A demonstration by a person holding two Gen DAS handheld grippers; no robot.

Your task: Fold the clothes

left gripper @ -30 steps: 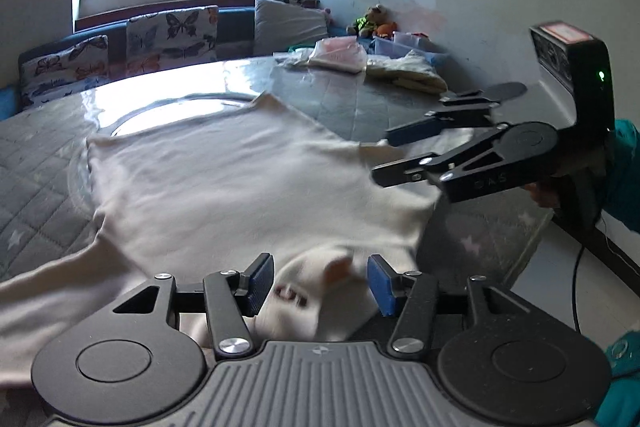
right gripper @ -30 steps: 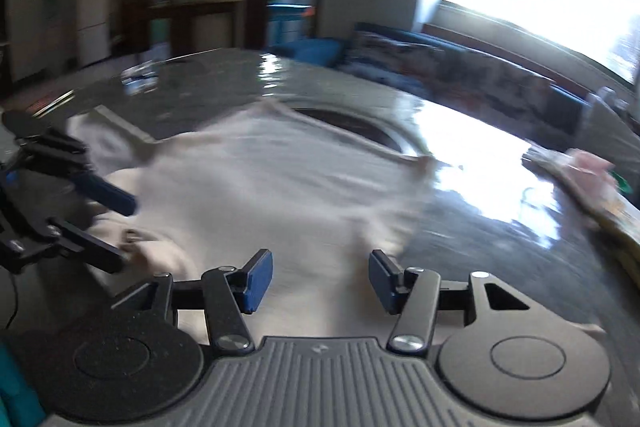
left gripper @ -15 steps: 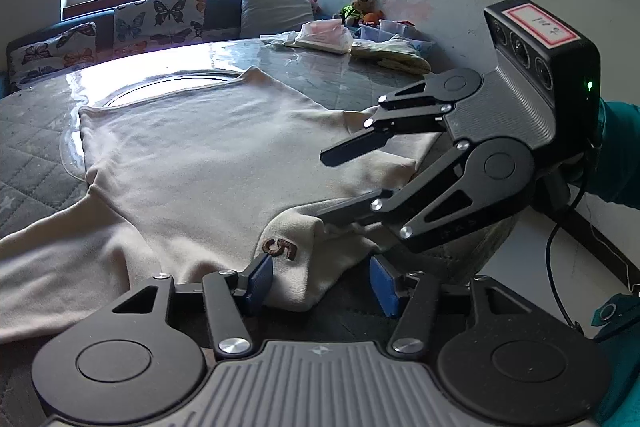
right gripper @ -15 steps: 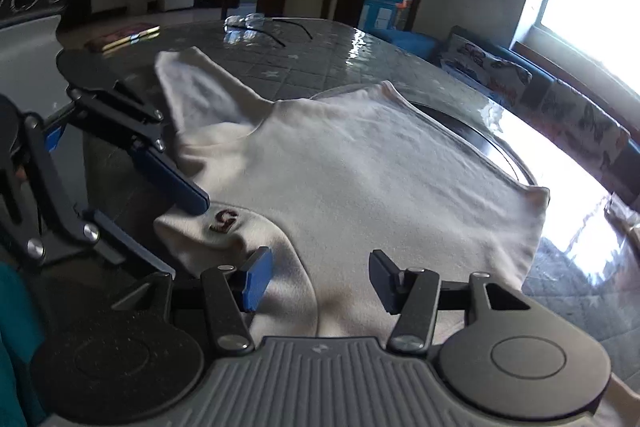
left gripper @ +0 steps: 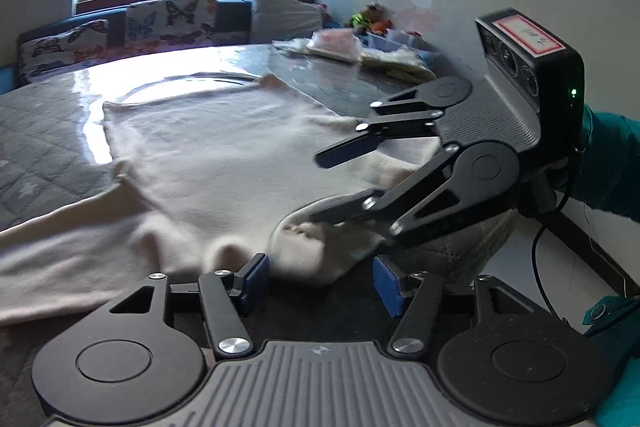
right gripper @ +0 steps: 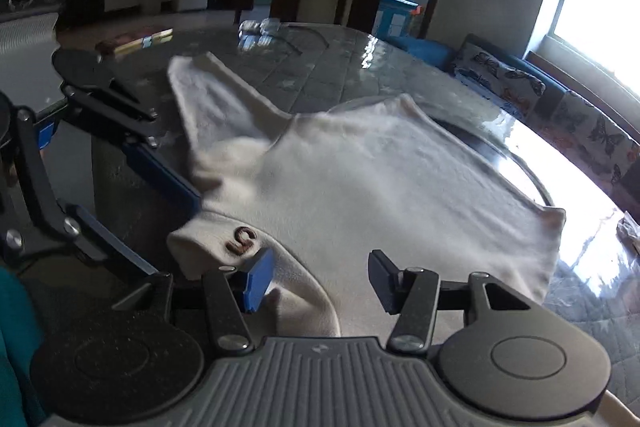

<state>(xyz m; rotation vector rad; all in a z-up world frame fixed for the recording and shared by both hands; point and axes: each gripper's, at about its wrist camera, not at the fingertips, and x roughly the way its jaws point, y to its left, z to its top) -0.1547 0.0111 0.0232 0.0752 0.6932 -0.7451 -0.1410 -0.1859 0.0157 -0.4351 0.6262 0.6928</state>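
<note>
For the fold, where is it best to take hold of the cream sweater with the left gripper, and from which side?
Probably the raised collar of the cream sweater, at the near table edge. Its thick fold stands up, while the body lies flat. The left gripper, open with jaws just widening, already faces it, so come in low from the near edge.

My cream sweater (right gripper: 380, 187) lies spread flat on the bench (right gripper: 340, 59), body smooth. One sleeve (right gripper: 212, 99) stretches away toward the far side; the other sleeve (left gripper: 60, 247) trails off sideways. The collar (right gripper: 224, 243) at the near edge is rumpled and bears a small brown "5" (right gripper: 241, 239).
</note>
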